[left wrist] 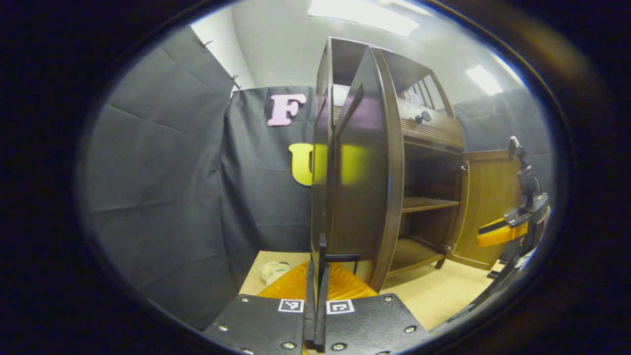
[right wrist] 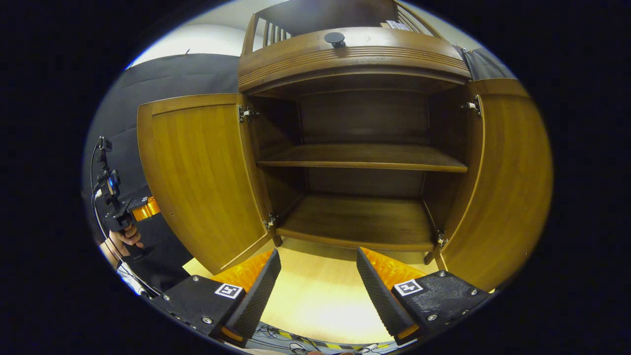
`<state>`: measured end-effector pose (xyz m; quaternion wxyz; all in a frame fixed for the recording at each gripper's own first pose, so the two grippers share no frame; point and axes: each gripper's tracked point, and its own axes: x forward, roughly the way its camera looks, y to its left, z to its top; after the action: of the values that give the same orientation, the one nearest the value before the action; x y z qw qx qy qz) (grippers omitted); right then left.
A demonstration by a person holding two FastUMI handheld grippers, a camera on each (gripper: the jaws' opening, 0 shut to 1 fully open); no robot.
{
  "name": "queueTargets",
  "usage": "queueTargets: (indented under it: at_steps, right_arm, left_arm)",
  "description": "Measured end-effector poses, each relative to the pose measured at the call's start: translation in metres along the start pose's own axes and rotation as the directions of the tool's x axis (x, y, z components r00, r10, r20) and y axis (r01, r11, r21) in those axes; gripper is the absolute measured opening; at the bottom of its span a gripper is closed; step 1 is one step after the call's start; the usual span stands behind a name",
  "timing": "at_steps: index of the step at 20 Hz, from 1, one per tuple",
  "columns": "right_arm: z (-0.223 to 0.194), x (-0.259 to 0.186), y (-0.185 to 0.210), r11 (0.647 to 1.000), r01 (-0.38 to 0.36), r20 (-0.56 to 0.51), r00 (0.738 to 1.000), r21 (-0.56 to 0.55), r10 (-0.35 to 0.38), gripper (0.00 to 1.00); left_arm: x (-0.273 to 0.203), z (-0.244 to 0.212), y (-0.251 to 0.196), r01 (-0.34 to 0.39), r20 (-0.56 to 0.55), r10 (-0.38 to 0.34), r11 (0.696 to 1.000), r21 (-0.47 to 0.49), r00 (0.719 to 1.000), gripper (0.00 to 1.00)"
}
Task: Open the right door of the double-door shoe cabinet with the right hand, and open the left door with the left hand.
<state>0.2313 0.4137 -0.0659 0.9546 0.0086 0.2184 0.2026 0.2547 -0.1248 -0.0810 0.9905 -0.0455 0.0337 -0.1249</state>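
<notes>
Double-door shoe cabinet (right wrist: 355, 64) with both doors swung wide. In the right gripper view the cabinet is seen head-on: the left door (right wrist: 197, 172) stands open to the left of the opening and the right door (right wrist: 508, 182) to the right, each hanging on its hinges at the cabinet's side walls. Between them lie a middle shelf (right wrist: 362, 159) and a bottom shelf (right wrist: 360, 222), both bare. A round dark knob (right wrist: 335, 38) sits on the front of the top section above the opening. The cabinet stands on a light wooden floor (right wrist: 320, 291).

The right gripper (right wrist: 318, 283) is held level and low, centred before the opening and apart from the cabinet — its two fingers spread wide with only floor between them, gripping nothing.

In the left gripper view the left door (left wrist: 367, 162) is seen nearly edge-on, rising just ahead of the left gripper (left wrist: 319, 291). The fingers are drawn together, nearly touching, with a thin dark edge standing between them at the foot of the door; whether they actually press on the door cannot be told. Past the door's edge the shelves and the right door (left wrist: 488, 207) show, with the right gripper (left wrist: 500, 231) farther off at the right.

In the right gripper view, the left gripper (right wrist: 140, 209) sits beyond the outer side of the left door, held upright by a hand (right wrist: 125, 236) wrapped around its handle, wrist low.

A small pale object (left wrist: 273, 270) lies on the floor beside the cabinet, too blurred to identify.
</notes>
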Motion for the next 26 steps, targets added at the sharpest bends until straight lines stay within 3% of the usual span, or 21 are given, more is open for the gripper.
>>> queueTargets:
  at_steps: [5, 6, 9, 17, 20, 23, 26]
  right_arm:
    - [0.010, -0.010, -0.017, 0.999, 0.046, 0.010, 0.999, 0.016, -0.046, 0.92]
    - [0.011, -0.011, -0.021, 0.999, 0.052, 0.013, 0.999, 0.016, -0.052, 1.00]
    - [0.018, -0.020, -0.033, 0.998, 0.064, 0.040, 0.997, 0.001, -0.064, 0.92]
    - [0.044, -0.057, -0.070, 0.997, 0.070, 0.168, 0.984, -0.014, -0.067, 0.92]
    - [0.057, -0.087, -0.086, 0.995, 0.094, 0.246, 0.965, -0.012, -0.088, 0.91]
    - [0.069, -0.116, -0.096, 0.991, 0.117, 0.331, 0.939, -0.058, -0.091, 0.91]
    - [0.066, -0.134, -0.105, 0.993, 0.106, 0.350, 0.933, -0.055, -0.080, 0.92]
  left_arm:
    - [-0.022, -0.006, 0.007, -0.022, 0.014, 0.022, 1.000, -0.007, 1.000, 0.01]
    - [-0.011, -0.004, 0.007, -0.027, 0.010, 0.027, 1.000, -0.001, 1.000, 0.02]
    - [-0.010, 0.004, -0.012, -0.057, 0.008, 0.057, 0.998, 0.003, 0.998, 0.01]
    - [-0.097, 0.029, -0.024, -0.271, 0.020, 0.272, 0.962, -0.011, 0.962, 0.01]
    - [-0.121, 0.055, -0.045, -0.322, 0.061, 0.322, 0.947, -0.024, 0.945, 0.00]
    - [-0.125, 0.089, -0.086, -0.327, 0.127, 0.328, 0.945, -0.033, 0.936, 0.01]
    - [-0.117, 0.106, -0.133, -0.282, 0.168, 0.287, 0.958, -0.051, 0.943, 0.34]
